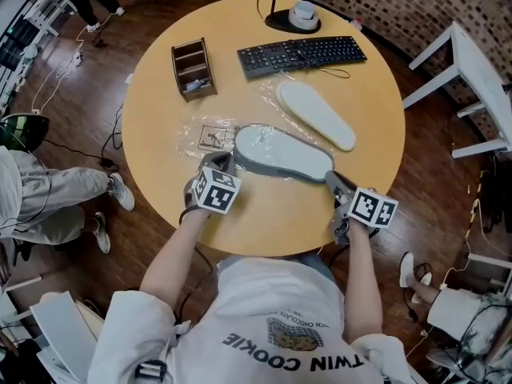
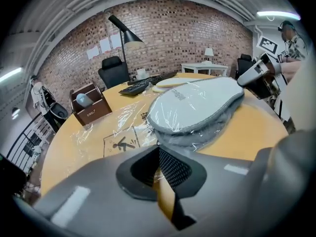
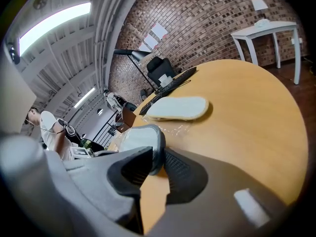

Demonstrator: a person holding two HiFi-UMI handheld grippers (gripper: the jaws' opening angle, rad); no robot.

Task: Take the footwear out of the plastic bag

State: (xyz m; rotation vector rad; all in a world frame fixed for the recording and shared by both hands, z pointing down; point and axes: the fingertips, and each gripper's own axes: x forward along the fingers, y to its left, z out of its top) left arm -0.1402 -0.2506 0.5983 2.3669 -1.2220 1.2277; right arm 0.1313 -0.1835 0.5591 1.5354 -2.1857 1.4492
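Note:
A grey slipper [image 1: 280, 152] lies sole-up on the round wooden table [image 1: 160, 126], its left part still wrapped in the clear plastic bag [image 1: 210, 137]. My right gripper [image 1: 330, 178] is shut on the slipper's right end; in the right gripper view the grey rim [image 3: 140, 138] sits between the pads of my right gripper [image 3: 157, 164]. My left gripper [image 1: 222, 163] is at the bag's near edge by the slipper's left end. In the left gripper view my left gripper [image 2: 159, 154] pinches the film, with the slipper [image 2: 197, 107] just beyond. A second slipper [image 1: 314, 114] lies bare farther back.
A black keyboard [image 1: 302, 54] and a lamp base [image 1: 293, 18] sit at the table's far side, a wooden desk organiser [image 1: 193, 69] at the far left. A white side table [image 1: 472, 78] stands to the right. A seated person's legs [image 1: 56, 194] are at the left.

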